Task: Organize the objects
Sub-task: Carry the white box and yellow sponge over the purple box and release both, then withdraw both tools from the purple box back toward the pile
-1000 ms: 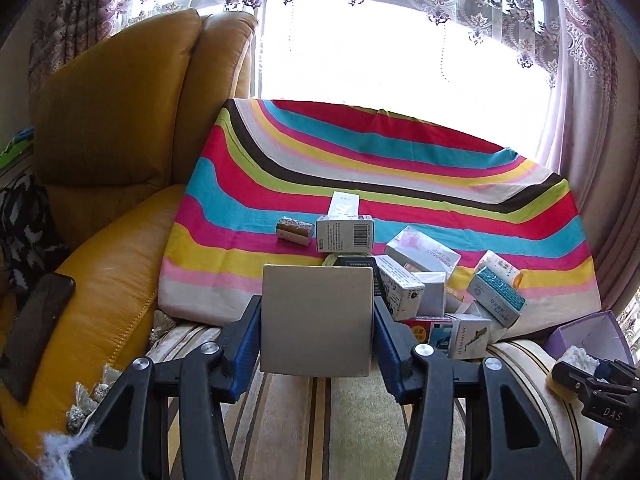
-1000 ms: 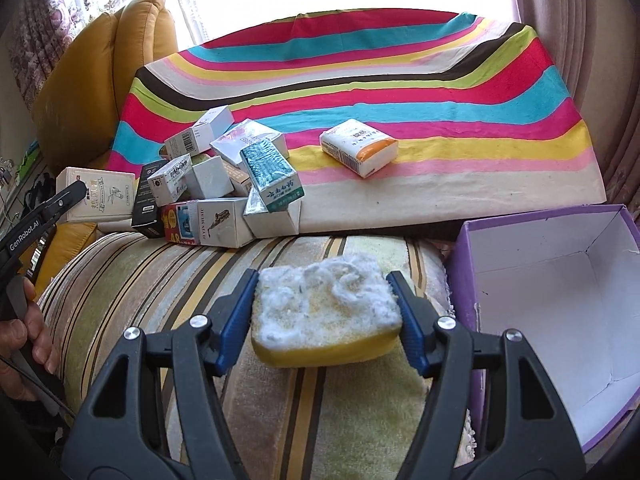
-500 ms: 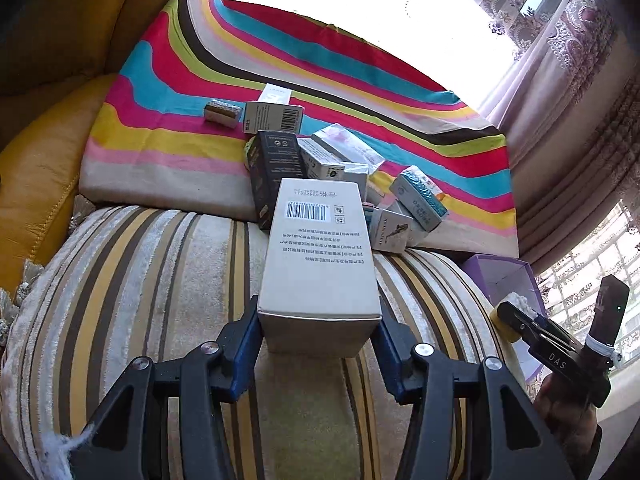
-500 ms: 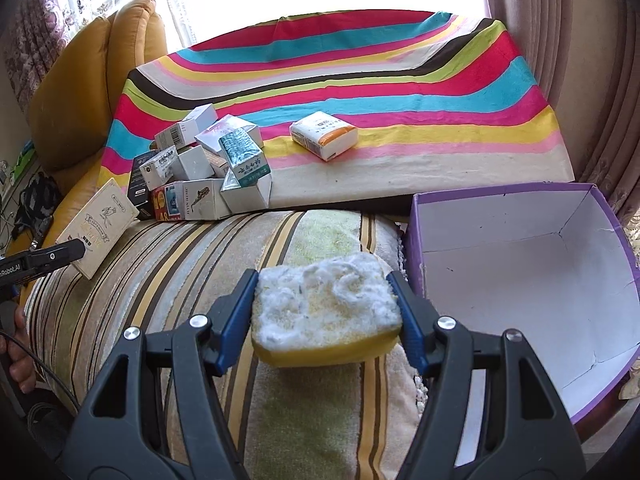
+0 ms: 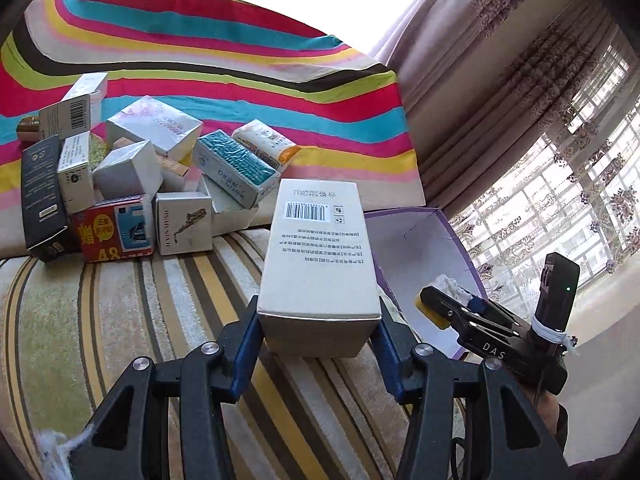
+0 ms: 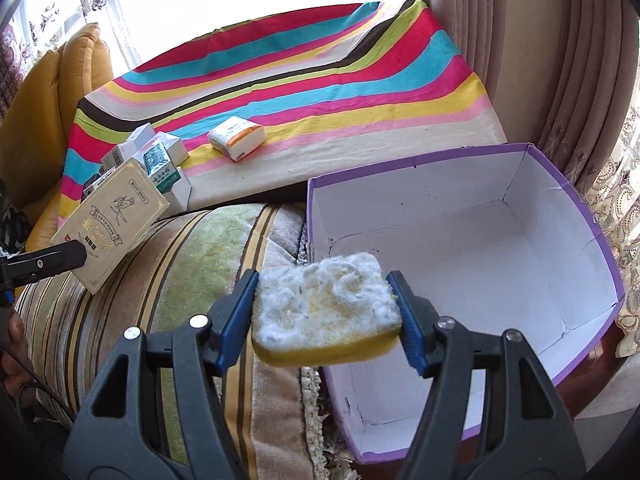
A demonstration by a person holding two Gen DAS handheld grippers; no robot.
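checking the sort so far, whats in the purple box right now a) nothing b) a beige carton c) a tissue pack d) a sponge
a: the right wrist view shows the purple box with a bare white inside, while the sponge sits clamped in the right tongs by its near rim.

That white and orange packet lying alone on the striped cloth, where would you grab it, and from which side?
Judging by its pose, from above. The white and orange packet lies flat on the striped cloth, apart from the pile of boxes, so nothing crowds it. Set the fingers across its two long edges, the narrower span. It looks soft, so squeeze gently.
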